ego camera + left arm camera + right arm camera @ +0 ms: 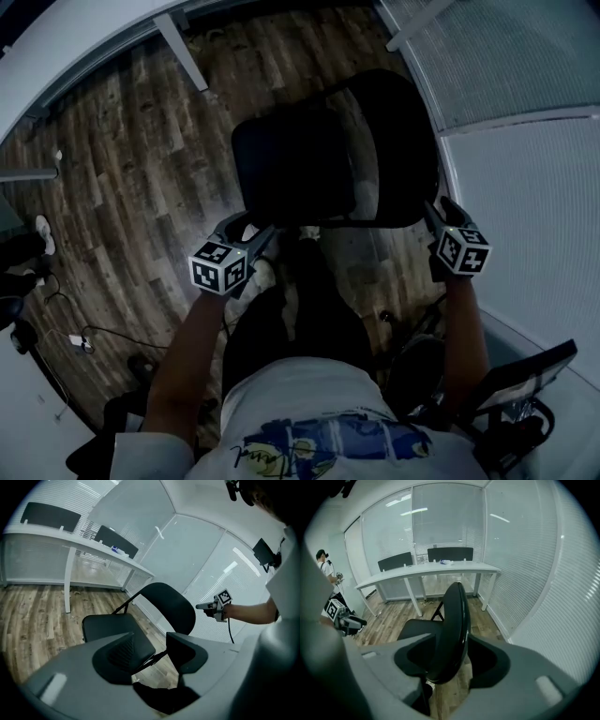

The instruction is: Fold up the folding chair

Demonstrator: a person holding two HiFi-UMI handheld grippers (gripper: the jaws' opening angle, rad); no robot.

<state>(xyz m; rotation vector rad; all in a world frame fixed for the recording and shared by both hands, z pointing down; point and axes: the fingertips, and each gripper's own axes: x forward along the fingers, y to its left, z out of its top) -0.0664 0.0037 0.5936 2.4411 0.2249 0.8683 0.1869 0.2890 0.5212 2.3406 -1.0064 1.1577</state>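
The folding chair (309,159) stands unfolded at your 12 o'clock. Your left gripper (255,232), jaws apart and empty, is at the 7 o'clock corner of the seat (291,164). Your right gripper (437,212), jaws apart, straddles the backrest (403,150) edge at 4 o'clock.

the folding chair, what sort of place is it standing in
Most likely an office or meeting room: glass walls with blinds, a long white desk along one of them, and a wood-look floor under the folding chair.
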